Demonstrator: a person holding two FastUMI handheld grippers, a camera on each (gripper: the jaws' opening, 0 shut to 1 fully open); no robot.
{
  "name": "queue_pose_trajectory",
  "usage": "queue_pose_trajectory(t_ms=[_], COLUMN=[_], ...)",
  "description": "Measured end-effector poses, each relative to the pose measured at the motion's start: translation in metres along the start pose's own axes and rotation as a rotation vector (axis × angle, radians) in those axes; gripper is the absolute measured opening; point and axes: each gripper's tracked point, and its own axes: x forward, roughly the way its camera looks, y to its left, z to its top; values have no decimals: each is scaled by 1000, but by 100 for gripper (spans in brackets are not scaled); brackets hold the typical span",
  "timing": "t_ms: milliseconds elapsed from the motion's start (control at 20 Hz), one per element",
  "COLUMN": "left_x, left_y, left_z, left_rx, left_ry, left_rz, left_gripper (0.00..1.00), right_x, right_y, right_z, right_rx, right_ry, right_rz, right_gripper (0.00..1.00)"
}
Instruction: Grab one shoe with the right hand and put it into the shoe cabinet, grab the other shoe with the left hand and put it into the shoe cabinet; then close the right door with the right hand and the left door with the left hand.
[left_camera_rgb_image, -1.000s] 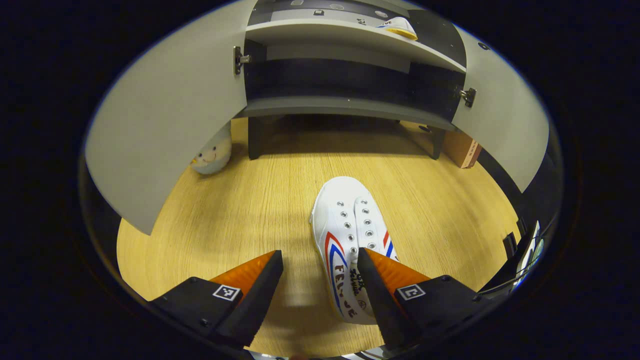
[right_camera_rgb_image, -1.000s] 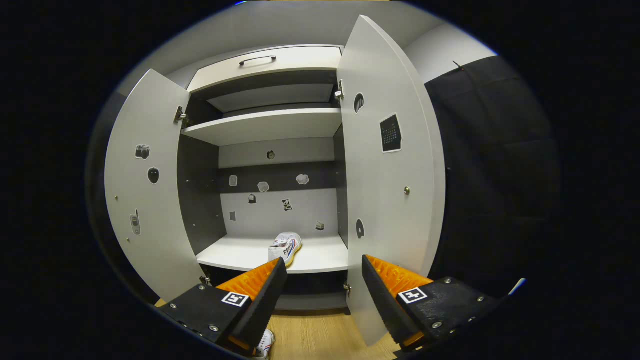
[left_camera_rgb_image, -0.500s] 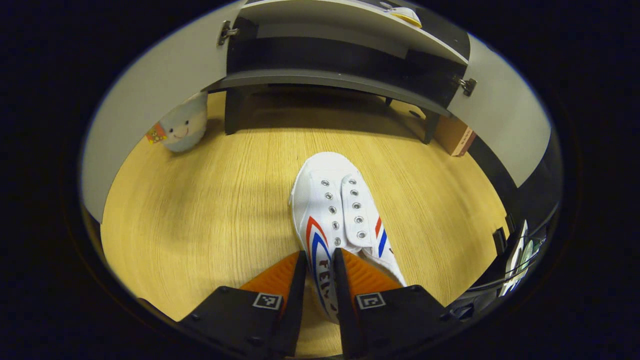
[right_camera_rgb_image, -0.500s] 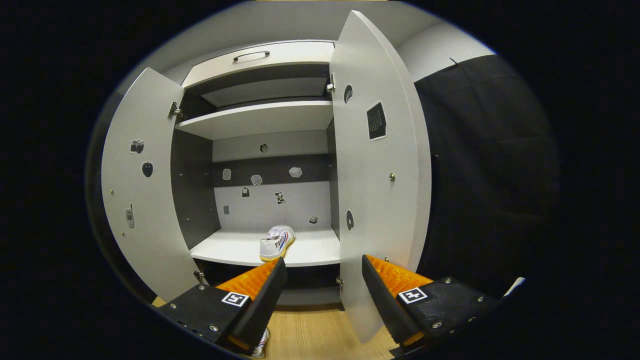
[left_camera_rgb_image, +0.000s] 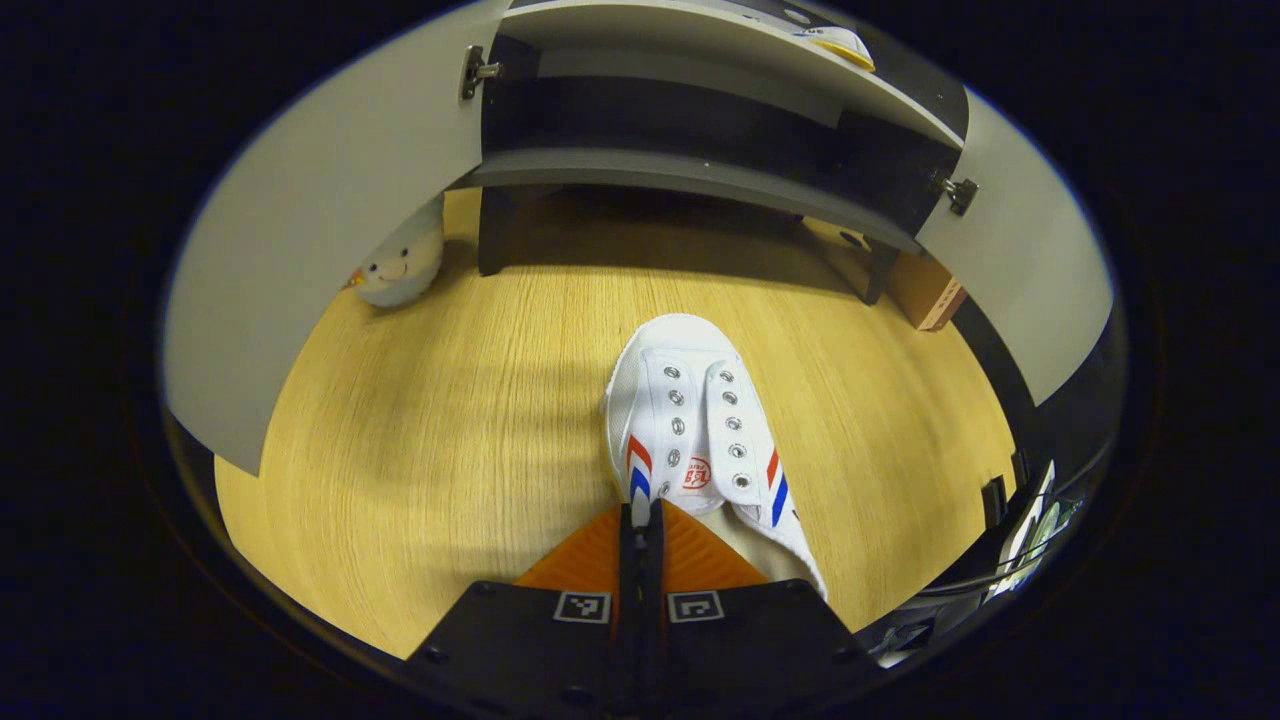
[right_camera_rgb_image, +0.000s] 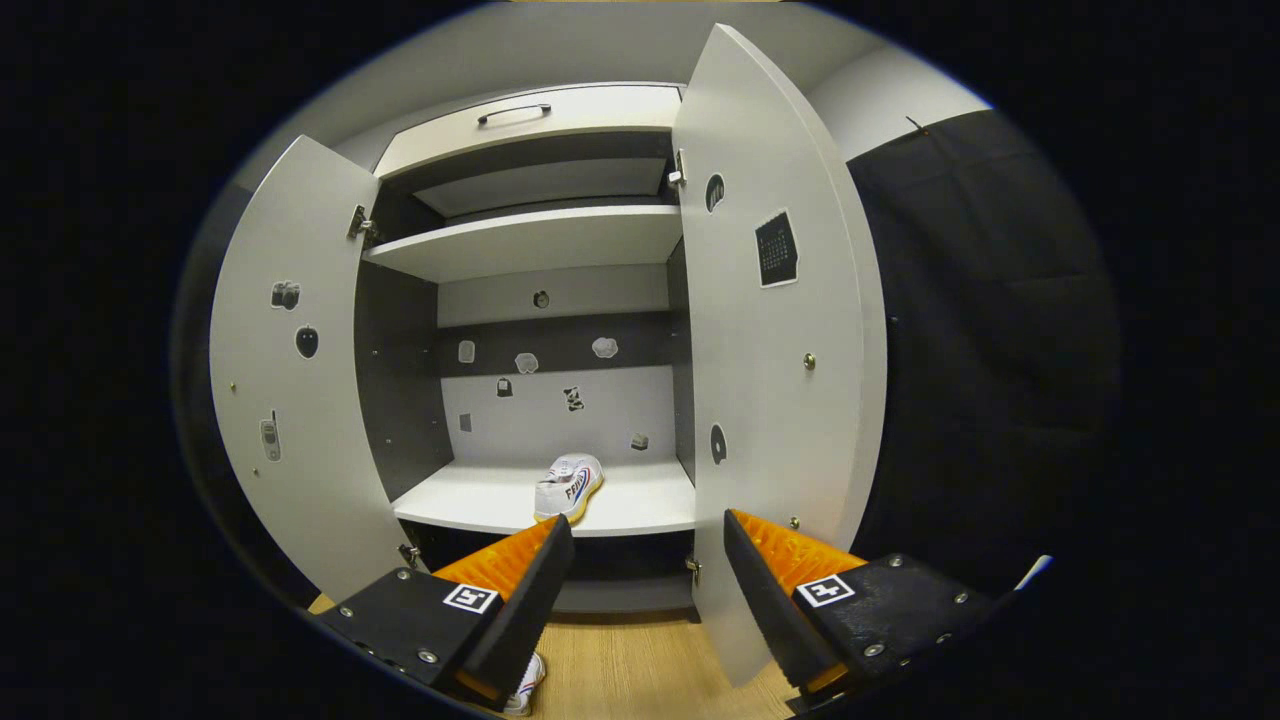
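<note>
My left gripper is clamped on the heel edge of a white canvas sneaker on the wooden floor; its heel is hidden behind my fingers. My right gripper is spread apart, empty, facing the open shoe cabinet, where the other sneaker sits at the lower shelf's front edge.
</note>
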Motion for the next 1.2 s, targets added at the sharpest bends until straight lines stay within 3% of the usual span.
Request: queue_pose_trajectory(t_ms=[500,750,1200], left_x=[-104,-156,-199], left_y=[-27,-25,-32], left_z=[100,171,303], left_rx=[34,29,76], left_ry=[-136,-228,-376], left_rz=[-81,-66,-26], left_gripper=[6,7,6], right_x=[-5,-9,-17], right_y=[17,20,23], right_z=[12,20,28], right_rx=[17,27,26], right_ry=[-36,-59,-71], right_rz=[51,69,96], right_gripper=[93,93,93])
